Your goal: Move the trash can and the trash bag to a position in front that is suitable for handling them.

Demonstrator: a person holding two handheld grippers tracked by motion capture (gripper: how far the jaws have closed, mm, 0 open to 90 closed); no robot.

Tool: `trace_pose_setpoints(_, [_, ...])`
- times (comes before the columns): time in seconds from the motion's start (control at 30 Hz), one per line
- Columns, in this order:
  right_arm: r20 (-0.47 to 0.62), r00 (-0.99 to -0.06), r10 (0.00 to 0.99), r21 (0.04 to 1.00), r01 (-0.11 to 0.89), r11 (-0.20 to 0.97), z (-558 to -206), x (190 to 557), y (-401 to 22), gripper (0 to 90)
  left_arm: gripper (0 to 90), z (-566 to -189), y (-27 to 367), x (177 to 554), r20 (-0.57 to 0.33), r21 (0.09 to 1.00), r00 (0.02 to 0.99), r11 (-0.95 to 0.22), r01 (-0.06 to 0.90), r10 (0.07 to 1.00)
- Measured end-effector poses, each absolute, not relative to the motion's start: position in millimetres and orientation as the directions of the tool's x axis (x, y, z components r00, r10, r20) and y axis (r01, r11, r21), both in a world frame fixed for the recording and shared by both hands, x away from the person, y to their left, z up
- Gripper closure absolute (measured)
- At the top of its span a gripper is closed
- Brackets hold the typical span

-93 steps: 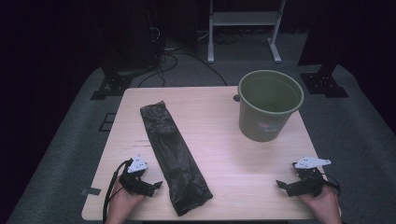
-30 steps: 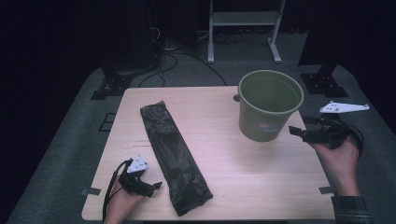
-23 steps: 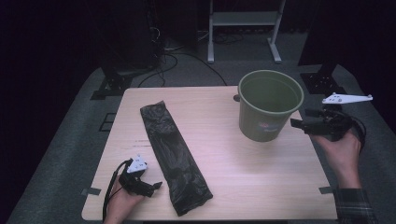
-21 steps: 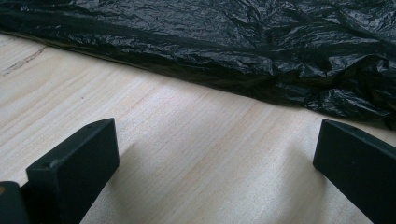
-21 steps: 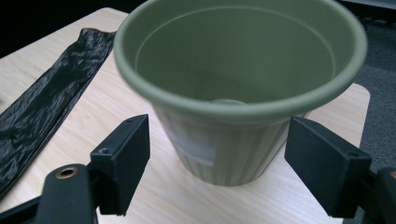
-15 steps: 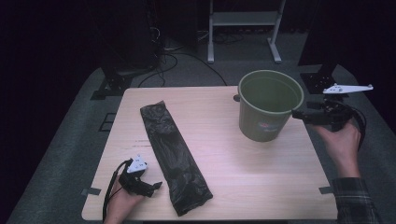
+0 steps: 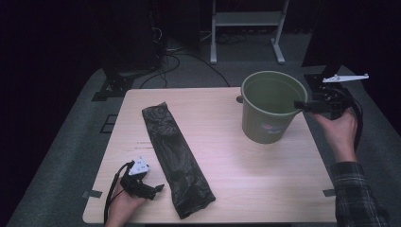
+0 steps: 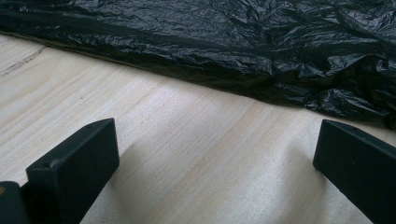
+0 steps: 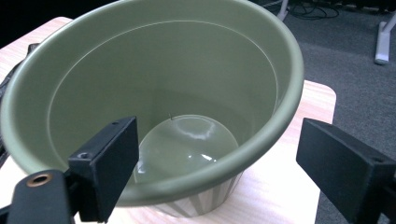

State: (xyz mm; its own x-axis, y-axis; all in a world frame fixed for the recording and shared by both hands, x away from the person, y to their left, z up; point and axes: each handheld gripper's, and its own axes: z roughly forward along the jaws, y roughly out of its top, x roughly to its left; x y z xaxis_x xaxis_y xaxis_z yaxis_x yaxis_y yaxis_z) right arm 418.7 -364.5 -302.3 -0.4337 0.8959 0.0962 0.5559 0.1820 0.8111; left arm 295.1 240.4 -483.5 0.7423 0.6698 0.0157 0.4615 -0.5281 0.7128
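We are bringing our right gripper (image 7: 299, 105), jaws spread and just opening wider, astride the near rim of the round olive-green plastic bucket (image 7: 270, 112) at the wooden table's (image 7: 255, 189) far right; next we judge we should close on that rim. Our left gripper (image 7: 158, 188) is resting open beside the crumpled black plastic bag (image 7: 175, 158).

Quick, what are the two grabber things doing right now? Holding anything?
Left gripper: open, holding nothing, resting on the table beside the black bag.
Right gripper: jaws just opening, wide at the green bucket rim, not gripping.
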Motion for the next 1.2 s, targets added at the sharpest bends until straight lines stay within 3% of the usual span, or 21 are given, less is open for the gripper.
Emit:
trace_pose_setpoints(0.6, [0.154, -0.439, 0.885, 0.728, 0.656, 0.199, -323, 458, -366, 4.6, 0.0, -484, 240, 295, 0.013, 0.714, 0.746, -0.529, 0.46, 0.666])
trace_pose_setpoints(1.2, [0.185, -0.521, 0.833, 0.698, 0.666, 0.262, -328, 455, -355, 3.2, 0.0, -484, 240, 295, 0.012, 0.714, 0.748, -0.529, 0.458, 0.664])
